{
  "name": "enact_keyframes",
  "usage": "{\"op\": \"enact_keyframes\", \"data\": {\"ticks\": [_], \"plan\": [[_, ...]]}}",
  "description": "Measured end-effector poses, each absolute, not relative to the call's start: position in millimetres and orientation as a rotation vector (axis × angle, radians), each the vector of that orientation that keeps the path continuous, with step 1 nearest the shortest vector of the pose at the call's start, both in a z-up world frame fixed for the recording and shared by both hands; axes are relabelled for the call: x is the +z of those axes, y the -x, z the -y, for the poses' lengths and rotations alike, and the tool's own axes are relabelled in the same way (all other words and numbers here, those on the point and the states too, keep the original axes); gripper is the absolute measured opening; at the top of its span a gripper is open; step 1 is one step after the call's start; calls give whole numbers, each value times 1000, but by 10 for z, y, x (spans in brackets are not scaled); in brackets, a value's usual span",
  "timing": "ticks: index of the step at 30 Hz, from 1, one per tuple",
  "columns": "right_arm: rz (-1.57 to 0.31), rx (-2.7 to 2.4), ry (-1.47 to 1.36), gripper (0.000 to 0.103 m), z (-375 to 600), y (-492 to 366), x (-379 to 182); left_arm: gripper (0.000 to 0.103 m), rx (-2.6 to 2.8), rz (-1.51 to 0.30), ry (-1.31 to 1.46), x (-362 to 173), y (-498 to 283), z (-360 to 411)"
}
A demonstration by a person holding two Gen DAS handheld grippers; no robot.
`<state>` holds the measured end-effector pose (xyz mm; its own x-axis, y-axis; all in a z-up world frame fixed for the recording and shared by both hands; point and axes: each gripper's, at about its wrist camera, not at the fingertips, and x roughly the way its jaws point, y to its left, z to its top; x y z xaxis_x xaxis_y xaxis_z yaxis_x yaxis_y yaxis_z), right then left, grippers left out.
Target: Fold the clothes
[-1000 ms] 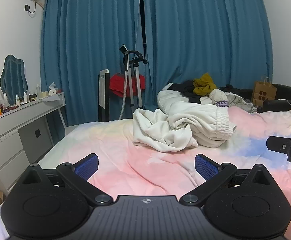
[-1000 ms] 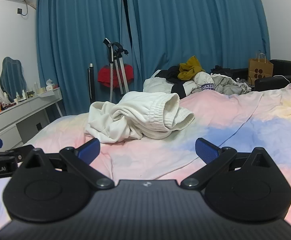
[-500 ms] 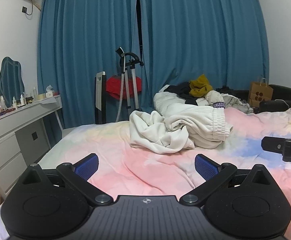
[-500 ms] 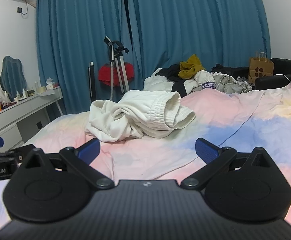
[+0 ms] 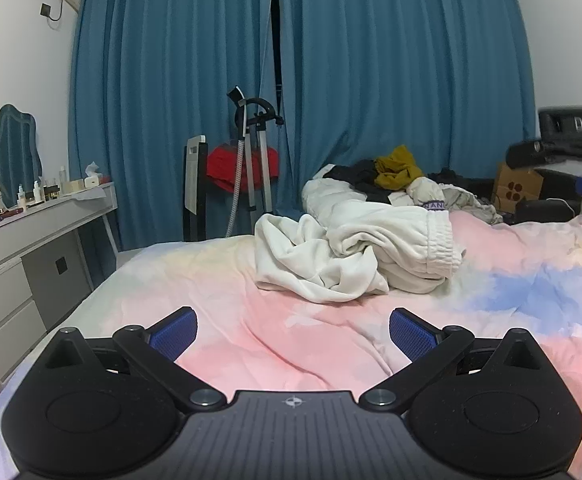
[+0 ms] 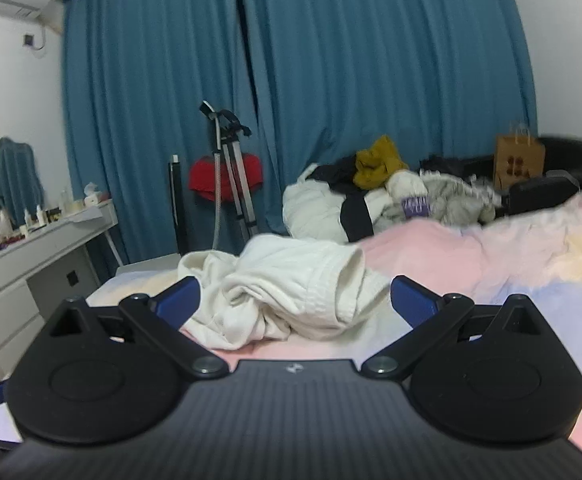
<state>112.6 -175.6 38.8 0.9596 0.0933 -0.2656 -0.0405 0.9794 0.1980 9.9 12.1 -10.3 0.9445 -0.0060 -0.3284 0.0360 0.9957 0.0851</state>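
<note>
Garment: crumpled white sweatpants (image 5: 355, 256) lie bunched mid-bed on the pastel bedspread (image 5: 275, 340), elastic waistband to the right.
Left gripper (image 5: 293, 330): jaws spread, empty, short of the cloth.
Right gripper (image 6: 295, 298): jaws spread, empty; I'd say near the heap, though this view is blurred.
Risk: I could pinch several layers, or bedspread too, and drag the heap.
Surroundings: clothes pile (image 5: 395, 184) behind, paper bag (image 6: 519, 160), dresser (image 5: 31, 248), curtains (image 5: 371, 60).
Obstruction: none between jaws and cloth.
</note>
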Motion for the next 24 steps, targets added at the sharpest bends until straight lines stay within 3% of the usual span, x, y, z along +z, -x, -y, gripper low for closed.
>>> {"op": "enact_keyframes", "data": {"ticks": [8, 24], "plan": [[-365, 48, -269, 103, 2070, -1127, -167, 103, -35, -391, -132, -201, -272, 88], [-438, -30, -362, 103, 2438, -1336, -417, 103, -62, -435, -236, -174, -1405, 925]]}}
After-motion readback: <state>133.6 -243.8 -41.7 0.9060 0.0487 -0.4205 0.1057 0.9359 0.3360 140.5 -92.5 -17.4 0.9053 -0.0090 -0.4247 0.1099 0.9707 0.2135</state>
